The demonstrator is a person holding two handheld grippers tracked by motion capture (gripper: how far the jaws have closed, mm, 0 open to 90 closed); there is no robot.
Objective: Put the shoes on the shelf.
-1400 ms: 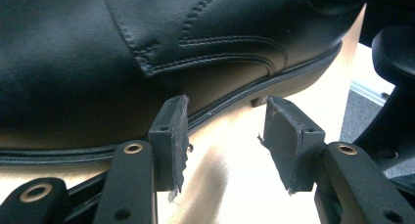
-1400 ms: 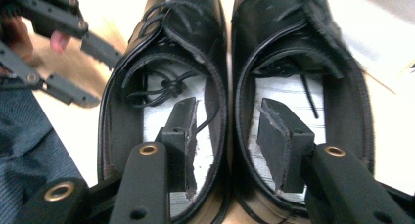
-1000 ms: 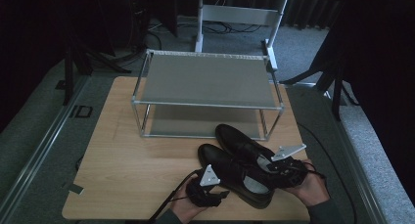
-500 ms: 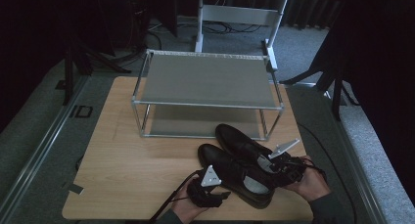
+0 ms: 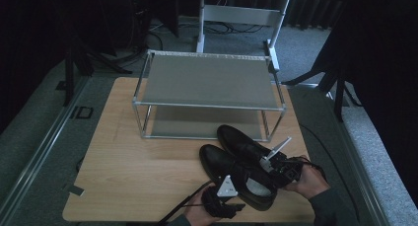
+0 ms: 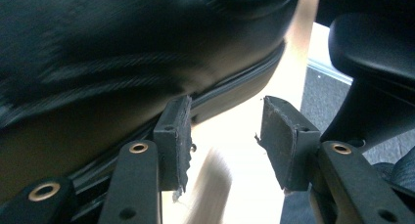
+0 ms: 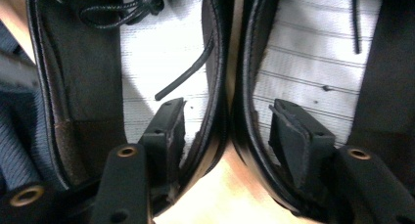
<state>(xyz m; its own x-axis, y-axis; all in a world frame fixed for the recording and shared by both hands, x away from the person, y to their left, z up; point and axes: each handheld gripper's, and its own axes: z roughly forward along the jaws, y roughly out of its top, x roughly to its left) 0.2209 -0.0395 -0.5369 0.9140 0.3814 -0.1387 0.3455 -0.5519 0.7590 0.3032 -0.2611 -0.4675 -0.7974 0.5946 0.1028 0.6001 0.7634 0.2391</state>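
Nearest, at the six o'clock edge of the light wooden table (image 5: 148, 176), the left gripper (image 5: 223, 202) is held in a hand, its grey three-cornered plate uppermost. In the left gripper view its jaws are seen parted by a moderate gap with nothing between them; bare tabletop shows through the gap, and the blurred side of the nearer black leather dress shoe (image 6: 127, 62) lies just beyond the left-hand pad.

Toward four o'clock, the right gripper (image 5: 279, 168) is held in the other hand (image 5: 308, 179) at the heel ends of the pair. In the right gripper view its jaws are spread wide, one pad set inside each shoe opening, so that the two adjoining inner walls stand between them; whether the pads touch the leather cannot be told. A loose black lace (image 7: 183, 77) is seen lying on the pale ribbed insole (image 7: 161, 53) of one shoe.

The nearer shoe (image 5: 234, 174) and the farther black leather shoe (image 5: 241, 139) lie side by side, toes toward eleven o'clock.

Beyond them, at twelve o'clock, a two-tier silver metal shoe rack (image 5: 207, 80) is seen standing on the table.
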